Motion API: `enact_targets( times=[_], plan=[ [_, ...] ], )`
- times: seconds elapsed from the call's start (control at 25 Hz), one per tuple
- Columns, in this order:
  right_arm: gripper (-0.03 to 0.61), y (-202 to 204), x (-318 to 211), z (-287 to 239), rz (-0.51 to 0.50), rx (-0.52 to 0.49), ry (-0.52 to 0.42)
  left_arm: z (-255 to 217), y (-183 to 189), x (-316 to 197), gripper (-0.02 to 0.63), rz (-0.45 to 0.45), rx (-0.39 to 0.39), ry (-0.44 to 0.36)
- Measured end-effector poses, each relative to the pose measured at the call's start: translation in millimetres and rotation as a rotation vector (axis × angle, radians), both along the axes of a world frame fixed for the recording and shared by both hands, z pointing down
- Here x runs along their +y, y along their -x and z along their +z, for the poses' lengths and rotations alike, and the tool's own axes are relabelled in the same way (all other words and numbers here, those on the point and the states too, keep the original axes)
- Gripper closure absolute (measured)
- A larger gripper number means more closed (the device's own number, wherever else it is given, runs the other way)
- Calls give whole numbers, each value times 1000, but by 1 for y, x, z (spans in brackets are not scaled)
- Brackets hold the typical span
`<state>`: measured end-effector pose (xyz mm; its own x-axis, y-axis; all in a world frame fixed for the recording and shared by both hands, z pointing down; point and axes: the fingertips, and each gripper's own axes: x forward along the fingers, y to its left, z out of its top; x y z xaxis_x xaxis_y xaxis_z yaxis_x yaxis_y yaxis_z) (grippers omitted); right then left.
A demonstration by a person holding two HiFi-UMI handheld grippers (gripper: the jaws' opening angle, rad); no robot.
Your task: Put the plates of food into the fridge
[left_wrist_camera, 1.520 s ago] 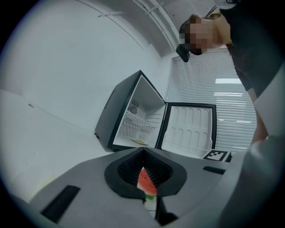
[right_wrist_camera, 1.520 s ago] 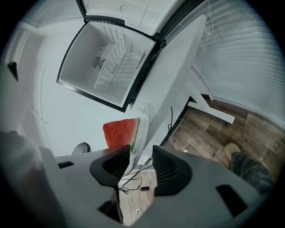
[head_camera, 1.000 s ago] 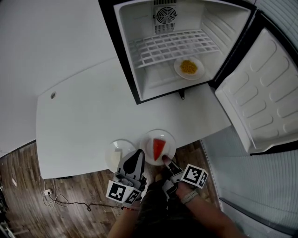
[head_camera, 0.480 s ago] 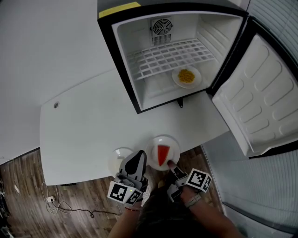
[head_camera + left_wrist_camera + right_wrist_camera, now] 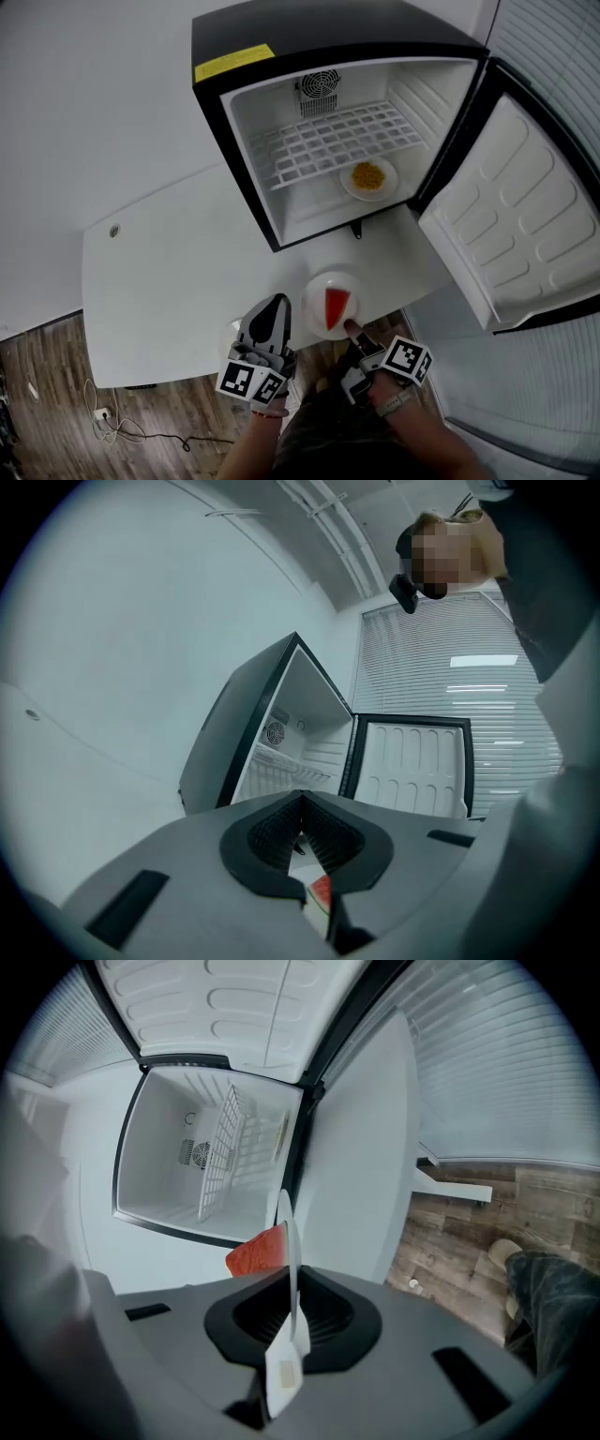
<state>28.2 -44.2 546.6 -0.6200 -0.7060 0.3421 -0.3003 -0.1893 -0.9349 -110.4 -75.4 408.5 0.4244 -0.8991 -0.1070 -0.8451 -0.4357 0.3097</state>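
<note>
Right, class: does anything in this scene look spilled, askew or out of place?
Nothing stands out. The watermelon slice sits on its plate, which the right gripper grips by the rim. The plate of yellow food lies flat on the floor of the open fridge. No spill shows.

Fridge (image 5: 281,56) sits on the white table (image 5: 169,272), its door (image 5: 506,206) swung wide to your right. Inside: wire shelf (image 5: 328,141), and below it, right side, a small plate of yellow food (image 5: 368,178). Your right gripper (image 5: 350,328) has its tips on the near rim of a white plate (image 5: 323,286) bearing a red wedge (image 5: 336,306), over the table's near edge. Your left gripper (image 5: 277,307) points forward just left of that plate. Wood floor (image 5: 56,394) below, cable (image 5: 122,427) trailing.
</note>
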Motion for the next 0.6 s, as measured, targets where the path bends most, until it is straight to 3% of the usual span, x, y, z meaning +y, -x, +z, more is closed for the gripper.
enact_targets(
  times=[0.36, 0.6],
  plan=[
    [560, 4, -78, -29, 7, 7, -50, -27, 42, -61, 607, -162, 10, -25],
    [558, 13, -130, -39, -12, 25, -82, -28, 61, -96, 607, -219, -15, -43]
  ],
)
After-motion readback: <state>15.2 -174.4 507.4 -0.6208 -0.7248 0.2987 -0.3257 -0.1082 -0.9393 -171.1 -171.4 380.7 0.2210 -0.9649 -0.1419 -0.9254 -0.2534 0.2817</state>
